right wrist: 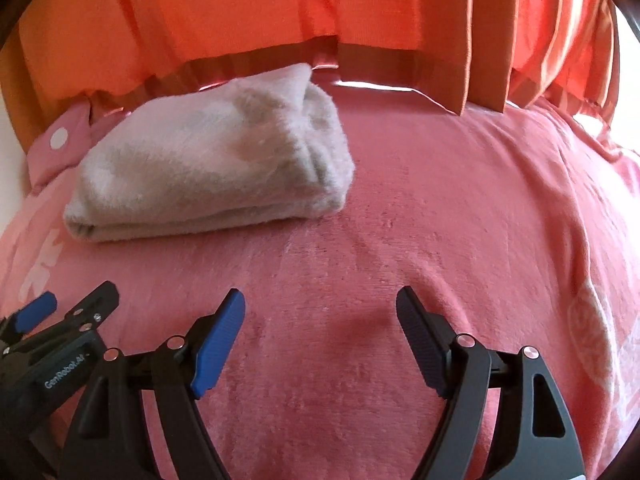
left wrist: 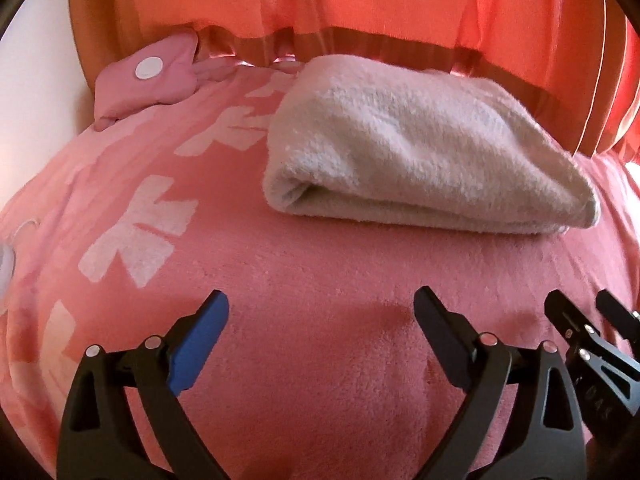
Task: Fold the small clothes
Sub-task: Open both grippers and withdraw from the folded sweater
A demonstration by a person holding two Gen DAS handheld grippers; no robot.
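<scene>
Blue-padded and empty, the left gripper [left wrist: 320,312] and right gripper [right wrist: 320,308] are hanging side by side with jaws standing wide apart over a pink plush blanket [right wrist: 460,220] patterned with pale shapes. Beyond them, well apart from both, the folded fleece garment [left wrist: 420,152] is lying on the blanket as a soft, thick, off-white bundle with rounded folds. It is likely handling light, limp and grippy; pinching the layered near edge looks safest. Behind it, orange curtains [right wrist: 280,12] are hanging.
</scene>
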